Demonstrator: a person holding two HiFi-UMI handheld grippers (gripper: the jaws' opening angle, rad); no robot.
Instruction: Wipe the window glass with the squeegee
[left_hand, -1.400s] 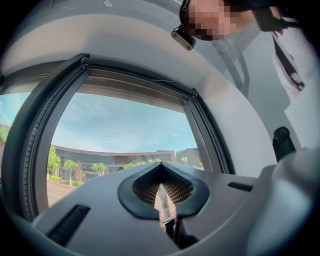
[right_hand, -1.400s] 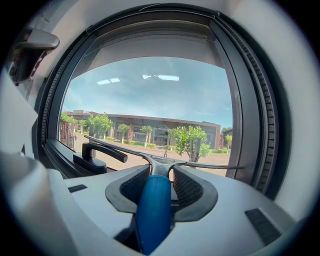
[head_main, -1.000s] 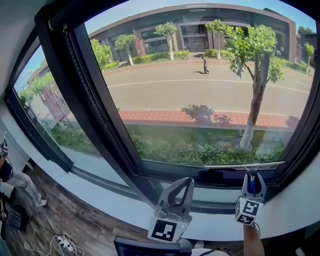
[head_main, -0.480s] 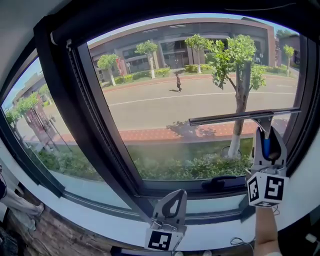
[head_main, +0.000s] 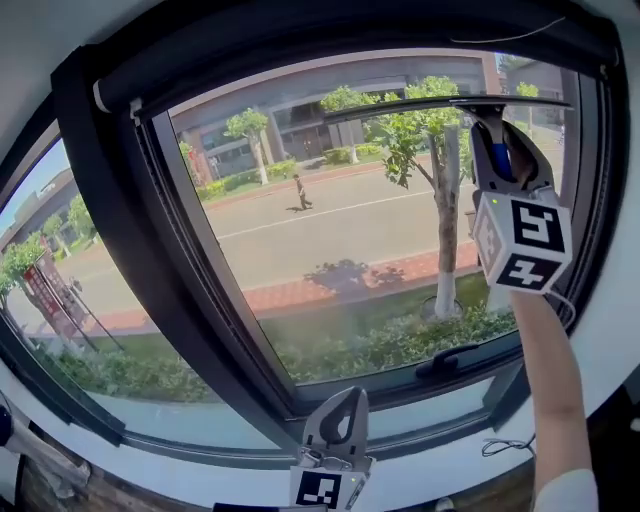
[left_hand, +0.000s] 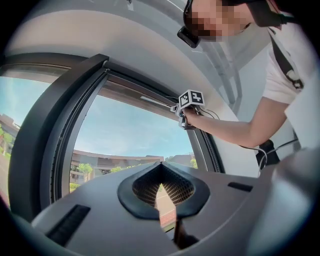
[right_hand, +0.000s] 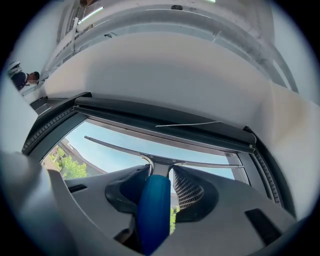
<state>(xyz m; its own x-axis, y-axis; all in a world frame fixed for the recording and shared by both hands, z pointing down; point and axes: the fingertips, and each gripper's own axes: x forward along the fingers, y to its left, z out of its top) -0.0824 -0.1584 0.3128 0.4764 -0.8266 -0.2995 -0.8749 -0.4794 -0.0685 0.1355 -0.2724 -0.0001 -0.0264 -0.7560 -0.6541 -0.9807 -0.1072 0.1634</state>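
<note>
Hanging low by the sill, the left gripper is held with jaws closed and empty. To the right, the squeegee is clamped by its handle in the right gripper, blade at the top of the window glass; the downward stroke is judged not yet made.

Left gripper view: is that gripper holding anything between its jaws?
No, the left gripper is shut, its jaws meeting tip to tip with nothing clamped between them.
</note>
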